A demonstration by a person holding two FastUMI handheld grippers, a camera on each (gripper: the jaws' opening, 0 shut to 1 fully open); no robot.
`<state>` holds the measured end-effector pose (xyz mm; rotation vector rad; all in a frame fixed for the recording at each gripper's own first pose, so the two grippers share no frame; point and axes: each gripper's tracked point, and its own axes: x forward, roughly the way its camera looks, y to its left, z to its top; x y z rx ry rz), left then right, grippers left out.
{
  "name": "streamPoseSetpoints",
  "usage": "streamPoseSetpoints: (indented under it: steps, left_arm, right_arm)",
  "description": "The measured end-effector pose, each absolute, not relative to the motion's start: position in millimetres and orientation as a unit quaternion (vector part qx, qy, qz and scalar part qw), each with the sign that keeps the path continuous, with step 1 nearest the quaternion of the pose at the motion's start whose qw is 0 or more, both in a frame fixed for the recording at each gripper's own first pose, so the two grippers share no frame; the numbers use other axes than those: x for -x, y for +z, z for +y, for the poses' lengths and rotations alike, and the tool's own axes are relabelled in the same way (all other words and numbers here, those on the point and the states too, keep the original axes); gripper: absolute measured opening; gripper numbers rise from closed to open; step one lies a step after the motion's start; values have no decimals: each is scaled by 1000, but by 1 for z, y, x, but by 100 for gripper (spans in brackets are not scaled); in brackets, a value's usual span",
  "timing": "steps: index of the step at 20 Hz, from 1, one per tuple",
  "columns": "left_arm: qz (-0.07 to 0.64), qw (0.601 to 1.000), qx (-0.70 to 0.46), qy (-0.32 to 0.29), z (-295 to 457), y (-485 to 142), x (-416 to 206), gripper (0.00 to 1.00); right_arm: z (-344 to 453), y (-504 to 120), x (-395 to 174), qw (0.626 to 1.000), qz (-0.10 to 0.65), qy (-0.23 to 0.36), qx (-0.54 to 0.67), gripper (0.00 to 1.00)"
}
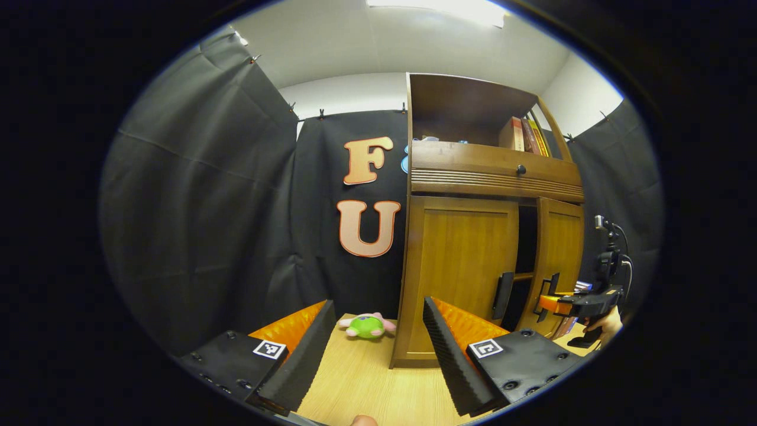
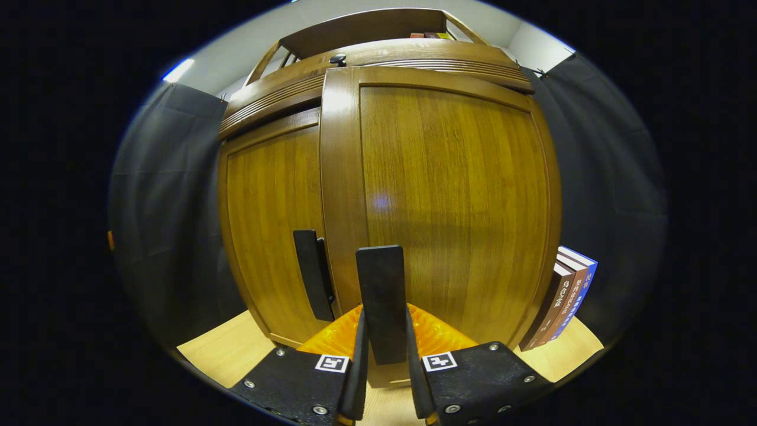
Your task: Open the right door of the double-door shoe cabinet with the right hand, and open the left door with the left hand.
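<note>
My right gripper [image 2: 383, 349] pinches the black handle [image 2: 381, 302] of the right door [image 2: 449, 195], both fingers pressed on its sides. In the left gripper view that door [image 1: 559, 260] stands slightly ajar, with a dark gap between it and the closed left door [image 1: 461, 266]. My left gripper [image 1: 378, 343] is spread wide, held apart from the shoe cabinet [image 1: 491, 171] above the wooden table [image 1: 361, 378]. A green plush toy [image 1: 366, 325] lies beside the cabinet base.
</note>
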<state>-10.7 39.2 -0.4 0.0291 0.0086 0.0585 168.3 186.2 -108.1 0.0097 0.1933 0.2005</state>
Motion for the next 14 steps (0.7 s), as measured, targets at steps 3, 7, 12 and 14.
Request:
streamPoseSetpoints:
  steps: [3,7,12,14]
  left_arm:
    - [8,1000,-14,25,34,-3,14,95]
    - [9,1000,-12,21,28,-2,18,95]
    - [7,1000,-13,12,17,0,23,95]
    - [6,1000,-13,8,12,0,25,95]
  right_arm:
    - [181,-107,-159,989,98,106,-2,31]
    - [174,-106,-146,989,101,111,-8,31]
    - [161,-103,-130,989,100,110,-6,31]
    - [158,-101,-129,990,99,105,-4,38]
